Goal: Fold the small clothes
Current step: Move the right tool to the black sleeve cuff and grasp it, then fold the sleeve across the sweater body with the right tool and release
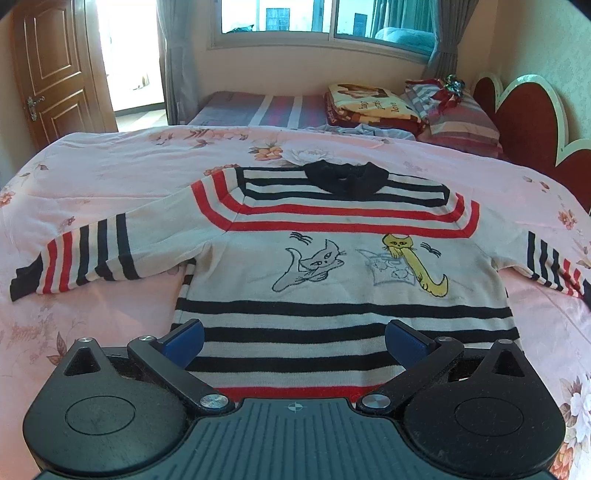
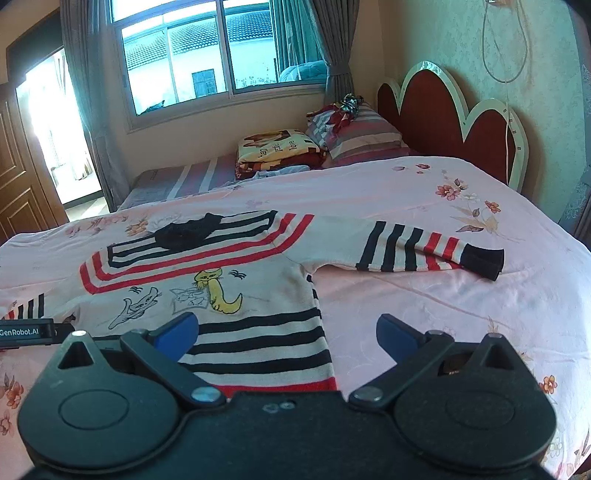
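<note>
Knit cream sweater (image 1: 332, 258) w/ navy and red stripes lies flat, front up, on the pink floral bedsheet (image 1: 110, 166). Dark navy collar (image 1: 345, 177) at the far end, red hem band nearest the cameras, so body's long axis runs from the grippers toward the window (image 1: 325, 18). Chest has line-drawn cats: a grey one and a yellow one (image 1: 417, 266). Both sleeves spread straight out sideways, approx. at right angles to the body; each ends in striped section and navy cuff (image 2: 484, 260).

Left gripper (image 1: 293, 336) hovers over the hem, blue pads (image 1: 184, 338) wide apart, jaws released, nothing between them but sweater below. Right gripper (image 2: 286, 332) sits at the sweater's right lower edge, jaws likewise spread, one pad over the stripes, other over bare sheet. Contact w/ fabric can't be told.
</note>
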Motion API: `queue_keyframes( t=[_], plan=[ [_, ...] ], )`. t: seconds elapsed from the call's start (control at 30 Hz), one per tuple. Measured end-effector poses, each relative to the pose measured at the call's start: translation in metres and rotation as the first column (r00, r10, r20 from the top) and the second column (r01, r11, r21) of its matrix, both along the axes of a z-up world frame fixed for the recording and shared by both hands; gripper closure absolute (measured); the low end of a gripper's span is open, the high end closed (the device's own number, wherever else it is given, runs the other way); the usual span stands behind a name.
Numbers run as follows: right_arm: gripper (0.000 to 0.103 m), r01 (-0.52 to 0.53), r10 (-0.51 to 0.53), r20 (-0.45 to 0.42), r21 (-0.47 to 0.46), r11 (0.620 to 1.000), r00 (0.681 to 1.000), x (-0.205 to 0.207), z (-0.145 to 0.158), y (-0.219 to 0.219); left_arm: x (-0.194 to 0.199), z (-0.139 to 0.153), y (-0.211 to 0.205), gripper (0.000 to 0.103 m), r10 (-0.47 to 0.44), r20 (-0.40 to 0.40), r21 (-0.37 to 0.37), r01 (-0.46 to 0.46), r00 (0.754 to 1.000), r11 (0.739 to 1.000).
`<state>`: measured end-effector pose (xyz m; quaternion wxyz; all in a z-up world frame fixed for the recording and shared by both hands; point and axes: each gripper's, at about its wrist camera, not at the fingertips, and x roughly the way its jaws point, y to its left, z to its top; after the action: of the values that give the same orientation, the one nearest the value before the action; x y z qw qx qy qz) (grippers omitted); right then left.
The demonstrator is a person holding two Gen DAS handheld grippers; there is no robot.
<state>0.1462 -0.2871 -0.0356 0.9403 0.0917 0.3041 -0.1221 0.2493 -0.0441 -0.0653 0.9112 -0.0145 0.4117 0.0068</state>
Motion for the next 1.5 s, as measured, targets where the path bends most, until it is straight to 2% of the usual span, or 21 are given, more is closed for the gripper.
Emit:
queue_keyframes(
  t=[0.23,0.47,0.63,0.83,0.9,1.0,1.2,1.4,1.5],
  plan=[
    [0.001,0.042,-0.042,-0.01,0.011,0.999,0.999,0.037,-0.013,-0.035,0.041,-0.018,-0.017,0.0,0.005,-0.018,0.01,-0.005,1.0,1.0],
    [0.001,0.114,-0.113,-0.041,0.009,0.993,0.993,0.068,-0.038,-0.078,0.08,-0.038,-0.031,0.0,0.014,-0.039,0.023,-0.013,0.999,1.0],
    [0.011,0.182,-0.177,-0.084,0.064,0.981,0.981,0.084,-0.06,-0.12,0.106,-0.052,-0.045,0.0,0.017,-0.059,0.034,-0.015,0.998,0.999],
    [0.011,0.238,-0.226,-0.137,0.078,0.968,0.964,0.103,-0.083,-0.155,0.133,-0.067,-0.06,0.0,0.02,-0.068,0.061,-0.015,0.997,0.998],
    [0.012,0.271,-0.256,-0.144,0.095,0.958,0.956,0.108,-0.09,-0.171,0.14,-0.072,-0.063,0.0,0.02,-0.079,0.062,-0.016,0.997,0.998],
    [0.018,0.321,-0.299,-0.157,0.143,0.936,0.941,0.113,-0.099,-0.196,0.148,-0.078,-0.067,0.0,0.021,-0.086,0.066,-0.016,0.996,0.998],
    [0.018,0.423,-0.389,-0.18,0.234,0.875,0.904,0.118,-0.114,-0.244,0.161,-0.086,-0.069,0.0,0.033,-0.102,0.075,-0.025,0.994,0.997],
    [0.021,0.499,-0.472,-0.16,0.293,0.816,0.867,0.125,-0.123,-0.28,0.175,-0.084,-0.068,0.0,0.051,-0.093,0.084,-0.043,0.994,0.996],
    [0.039,0.525,-0.508,-0.135,0.266,0.809,0.851,0.131,-0.123,-0.29,0.18,-0.084,-0.066,0.0,0.052,-0.091,0.053,-0.047,0.995,0.997]
  ],
)
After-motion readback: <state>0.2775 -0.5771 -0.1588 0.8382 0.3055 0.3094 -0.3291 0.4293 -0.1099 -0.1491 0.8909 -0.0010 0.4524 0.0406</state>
